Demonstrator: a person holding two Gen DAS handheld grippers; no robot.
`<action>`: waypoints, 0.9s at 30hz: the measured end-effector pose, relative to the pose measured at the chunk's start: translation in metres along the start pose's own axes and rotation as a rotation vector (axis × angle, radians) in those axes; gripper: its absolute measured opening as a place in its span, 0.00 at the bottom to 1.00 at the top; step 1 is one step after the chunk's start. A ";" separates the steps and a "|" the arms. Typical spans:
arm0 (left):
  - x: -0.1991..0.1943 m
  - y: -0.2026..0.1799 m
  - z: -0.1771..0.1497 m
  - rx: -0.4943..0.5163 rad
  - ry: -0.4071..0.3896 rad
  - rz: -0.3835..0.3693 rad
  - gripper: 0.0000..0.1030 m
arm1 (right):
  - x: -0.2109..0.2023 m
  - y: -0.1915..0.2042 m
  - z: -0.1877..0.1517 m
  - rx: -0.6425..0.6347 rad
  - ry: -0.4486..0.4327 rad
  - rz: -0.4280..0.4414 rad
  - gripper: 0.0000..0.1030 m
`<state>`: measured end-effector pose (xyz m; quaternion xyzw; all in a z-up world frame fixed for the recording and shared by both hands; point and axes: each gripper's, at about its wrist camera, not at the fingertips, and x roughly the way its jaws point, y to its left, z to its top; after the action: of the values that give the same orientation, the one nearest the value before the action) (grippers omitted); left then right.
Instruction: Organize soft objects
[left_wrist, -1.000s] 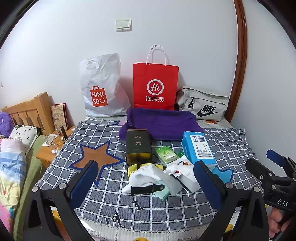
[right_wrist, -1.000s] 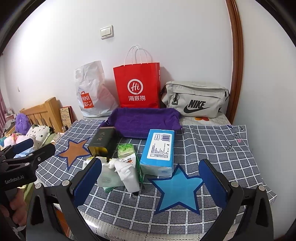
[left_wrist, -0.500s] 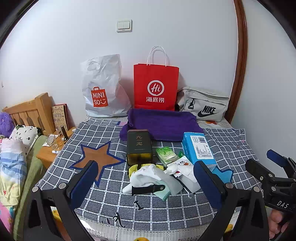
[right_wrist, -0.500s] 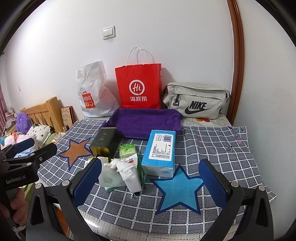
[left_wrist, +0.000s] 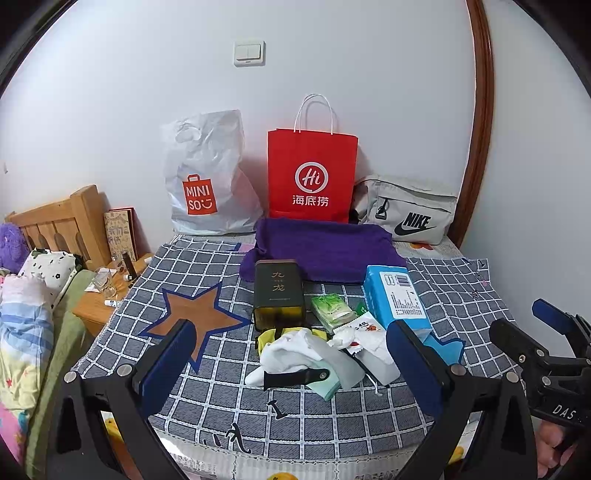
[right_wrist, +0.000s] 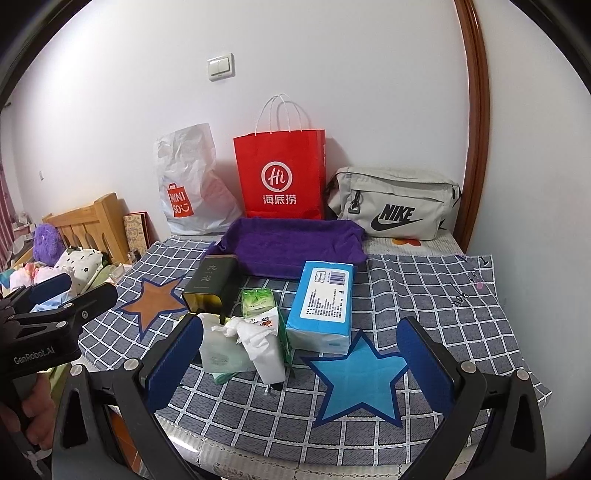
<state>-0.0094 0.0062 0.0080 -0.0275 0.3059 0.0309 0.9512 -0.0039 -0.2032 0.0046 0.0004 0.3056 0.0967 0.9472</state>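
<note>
I have both grippers held low at the near edge of the checked grey cloth (left_wrist: 221, 391), and neither touches anything. The left gripper (left_wrist: 291, 363) has its blue-padded jaws spread wide, empty, with the pile of soft things showing between them; the right gripper (right_wrist: 299, 363) is likewise wide apart and empty. I take the dark tin box (left_wrist: 279, 295) marked with gold characters as my landmark. Just in front of it lies the crumpled white cloth (left_wrist: 291, 354) with a black strap (left_wrist: 295, 376) across it, a bit of yellow fabric (left_wrist: 267, 338) peeking out between cloth and tin. To the tin's right sits a small green tissue packet (left_wrist: 332, 308), then a white drawstring pouch (left_wrist: 369, 350), and beyond those the blue tissue pack (left_wrist: 395, 299) lying flat. Behind the tin the purple towel (left_wrist: 325, 251) is spread, its near edge touching the tin. Farther behind, against the wall, stand the white MINISO bag (left_wrist: 207, 181), the red paper bag (left_wrist: 312, 177) and the grey Nike bag (left_wrist: 410, 214). To the tin's left is the brown star (left_wrist: 195, 314) printed on the cloth; the blue star (right_wrist: 360, 373) lies in front of the tissue pack.
</note>
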 end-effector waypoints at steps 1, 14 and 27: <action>0.000 0.000 0.000 0.000 0.000 0.000 1.00 | 0.000 0.000 0.000 -0.001 0.000 0.000 1.00; -0.001 0.000 -0.001 -0.001 -0.003 0.000 1.00 | -0.001 0.002 0.000 -0.010 -0.004 0.001 1.00; 0.012 -0.004 0.001 0.007 0.023 -0.008 1.00 | 0.013 0.002 -0.001 -0.008 0.021 0.017 1.00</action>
<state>0.0017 0.0033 0.0021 -0.0257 0.3169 0.0258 0.9478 0.0053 -0.1985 -0.0041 -0.0021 0.3153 0.1059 0.9431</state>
